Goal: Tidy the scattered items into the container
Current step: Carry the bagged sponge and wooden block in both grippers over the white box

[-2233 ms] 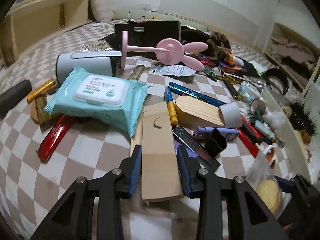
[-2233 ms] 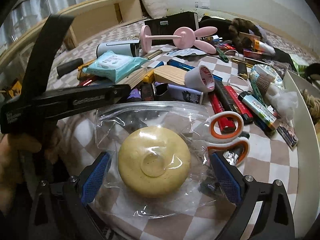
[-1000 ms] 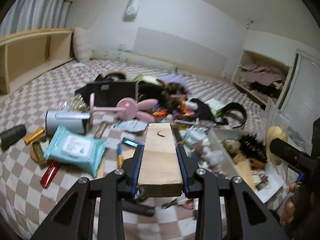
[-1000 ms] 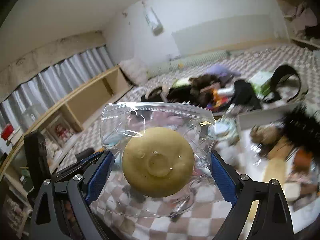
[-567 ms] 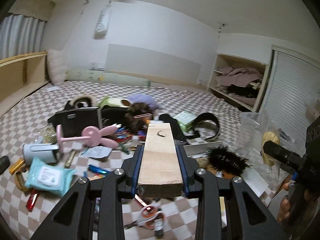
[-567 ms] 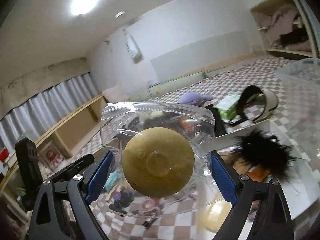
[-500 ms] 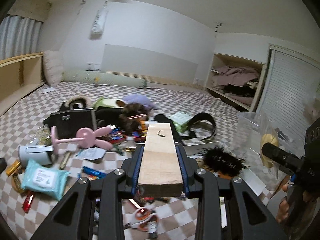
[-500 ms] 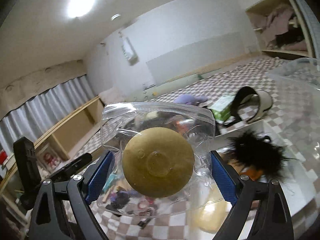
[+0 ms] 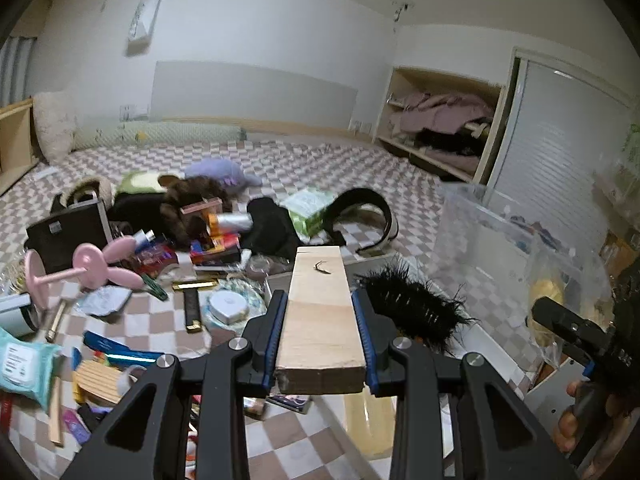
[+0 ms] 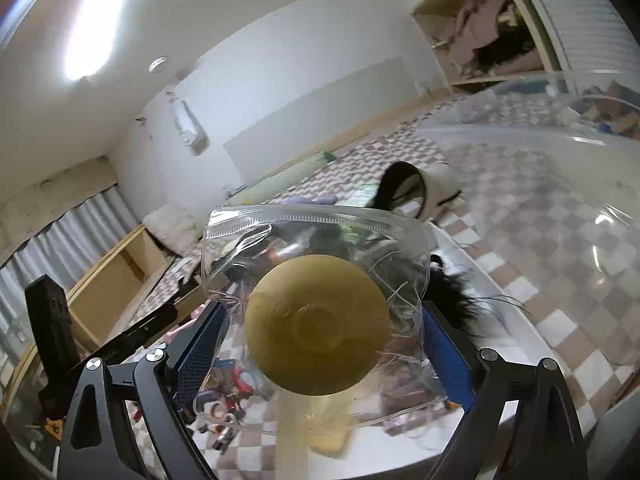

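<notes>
Both hands were loaded and in the air. The left gripper had its jaws pinched flat on the two long sides of a pale wooden block, which stuck straight out ahead of the jaws, clear of the checkered bedspread. The right gripper had its jaws clamped on the side edges of a clear zip bag holding a round yellow-brown puff; the bag sat upright between the jaws, zip strip on top.

The clear plastic container stood ahead and to the right of the left jaws, with a few small things already showing through its wall; what they were was too blurred to tell. In the right wrist view its rim curved ahead and to the right of the jaws, close by. Neither load was over the opening yet, as far as I could judge.

Directly below and just beyond the left jaws lay a shallow white tray with a black bristly brush in it.

Left of the left jaws the heap was large: a pink rabbit-eared fan, a teal wet-wipes pack, a black box, a purple plush, and a black headband farther ahead, plus many small sticks and tubes.

Judgement: early in the job. Two items were on their way, a handful stored, and most of the scatter untouched.
</notes>
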`<action>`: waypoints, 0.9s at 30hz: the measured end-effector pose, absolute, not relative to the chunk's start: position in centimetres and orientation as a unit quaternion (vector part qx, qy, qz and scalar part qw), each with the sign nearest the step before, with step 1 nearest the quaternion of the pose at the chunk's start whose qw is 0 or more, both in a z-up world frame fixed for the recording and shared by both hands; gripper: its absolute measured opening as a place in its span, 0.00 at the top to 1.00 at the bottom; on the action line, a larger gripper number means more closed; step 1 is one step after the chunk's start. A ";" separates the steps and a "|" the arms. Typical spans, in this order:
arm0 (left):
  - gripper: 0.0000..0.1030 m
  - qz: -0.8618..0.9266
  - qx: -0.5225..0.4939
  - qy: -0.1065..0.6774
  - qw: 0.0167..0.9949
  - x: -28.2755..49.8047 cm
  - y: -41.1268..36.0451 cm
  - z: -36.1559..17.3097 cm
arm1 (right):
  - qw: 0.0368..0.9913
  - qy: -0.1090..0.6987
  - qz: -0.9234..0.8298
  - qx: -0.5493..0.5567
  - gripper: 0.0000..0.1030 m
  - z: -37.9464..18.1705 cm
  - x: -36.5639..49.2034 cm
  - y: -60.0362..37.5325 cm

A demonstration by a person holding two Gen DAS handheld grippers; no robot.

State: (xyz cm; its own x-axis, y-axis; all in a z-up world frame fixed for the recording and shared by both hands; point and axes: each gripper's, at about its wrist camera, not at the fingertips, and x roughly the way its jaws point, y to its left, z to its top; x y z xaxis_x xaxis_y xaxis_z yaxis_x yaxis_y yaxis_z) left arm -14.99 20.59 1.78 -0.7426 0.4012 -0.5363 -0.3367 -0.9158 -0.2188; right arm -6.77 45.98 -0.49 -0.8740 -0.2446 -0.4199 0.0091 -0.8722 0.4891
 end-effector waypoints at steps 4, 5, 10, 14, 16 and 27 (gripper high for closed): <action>0.69 0.926 -0.329 -0.044 0.178 -16.1 22.1 -0.1 | 0.060 -0.249 -0.934 0.250 0.09 -1.5 -7.0 47.0; 0.69 0.924 -0.339 -0.040 0.172 -16.4 22.5 -0.7 | 0.059 -0.249 -0.933 0.252 0.09 -1.7 -7.1 47.2; 0.69 0.914 -0.375 -0.018 0.156 -17.5 24.2 -3.0 | 0.057 -0.251 -0.930 0.261 0.09 -2.6 -7.3 47.7; 0.69 0.907 -0.396 -0.004 0.146 -18.5 25.4 -4.4 | 0.059 -0.248 -0.930 0.267 0.09 -3.1 -7.5 47.8; 0.69 0.905 -0.402 0.000 0.140 -18.9 25.8 -4.9 | 0.060 -0.248 -0.929 0.269 0.09 -3.4 -7.6 47.8; 0.69 0.903 -0.414 0.018 0.116 -20.0 27.2 -6.4 | 0.061 -0.235 -0.928 0.283 0.09 -4.4 -7.9 47.8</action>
State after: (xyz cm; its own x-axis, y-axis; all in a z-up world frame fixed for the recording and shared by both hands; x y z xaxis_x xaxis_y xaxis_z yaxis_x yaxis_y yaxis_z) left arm -19.96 27.17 -6.41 -0.6309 0.1942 -0.7512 -0.2244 -0.9725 -0.0629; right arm -7.93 47.77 -4.44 -0.8322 -0.2464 -0.4967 -0.0197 -0.8821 0.4706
